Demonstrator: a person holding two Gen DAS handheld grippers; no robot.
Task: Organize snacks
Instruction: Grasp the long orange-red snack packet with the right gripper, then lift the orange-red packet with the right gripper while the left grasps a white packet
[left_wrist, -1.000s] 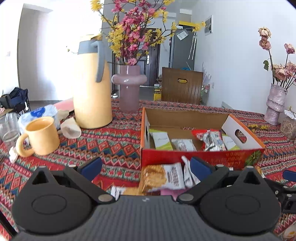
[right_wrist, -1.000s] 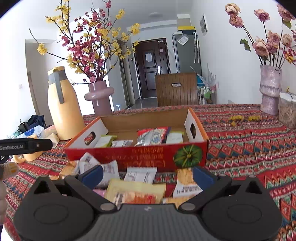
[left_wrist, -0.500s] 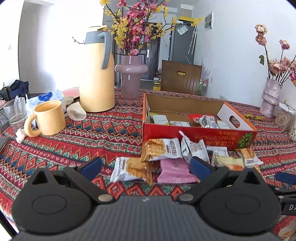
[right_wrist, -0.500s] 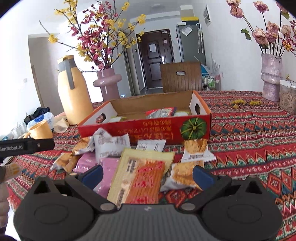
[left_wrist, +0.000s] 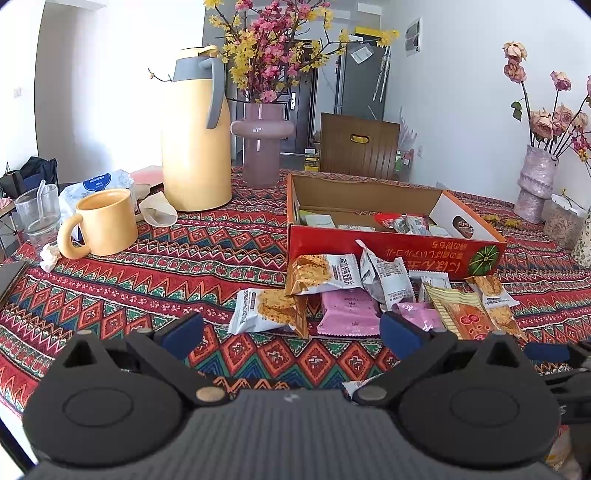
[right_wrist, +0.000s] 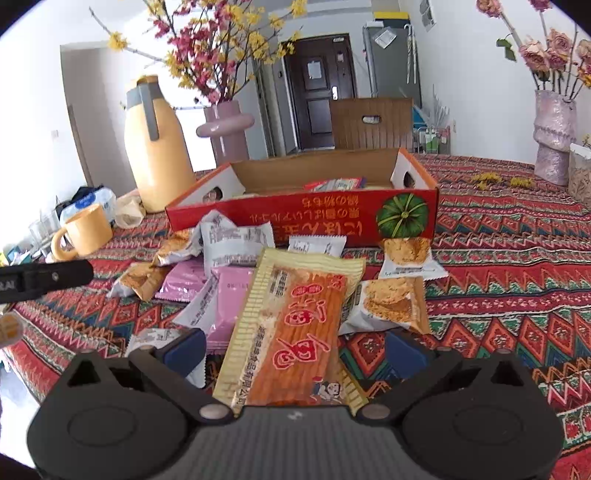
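Note:
A red cardboard box (left_wrist: 391, 254) (right_wrist: 303, 218) with several snack packs inside stands on the patterned tablecloth. A heap of loose snack packs lies in front of it: biscuit packs (left_wrist: 267, 310), pink packs (left_wrist: 349, 312), grey-white packs (right_wrist: 236, 240). A long yellow-orange stick-snack pack (right_wrist: 295, 328) lies between the fingers of my right gripper (right_wrist: 295, 350), which stands open around it without pinching. My left gripper (left_wrist: 291, 334) hangs open over bare cloth, just short of the biscuit pack. The left gripper's finger (right_wrist: 44, 277) shows at the left of the right wrist view.
A yellow thermos jug (left_wrist: 195, 136), a pink vase with flowers (left_wrist: 262, 144), a yellow mug (left_wrist: 103, 223), a glass (left_wrist: 37, 214) and a tissue pack (left_wrist: 99, 188) stand at the left. Another vase (left_wrist: 535, 184) and a jar (left_wrist: 565, 225) stand at the far right.
Both grippers have drawn back and lowered from the box toward the heap of loose packs. The long orange pack now lies between the right gripper's fingers.

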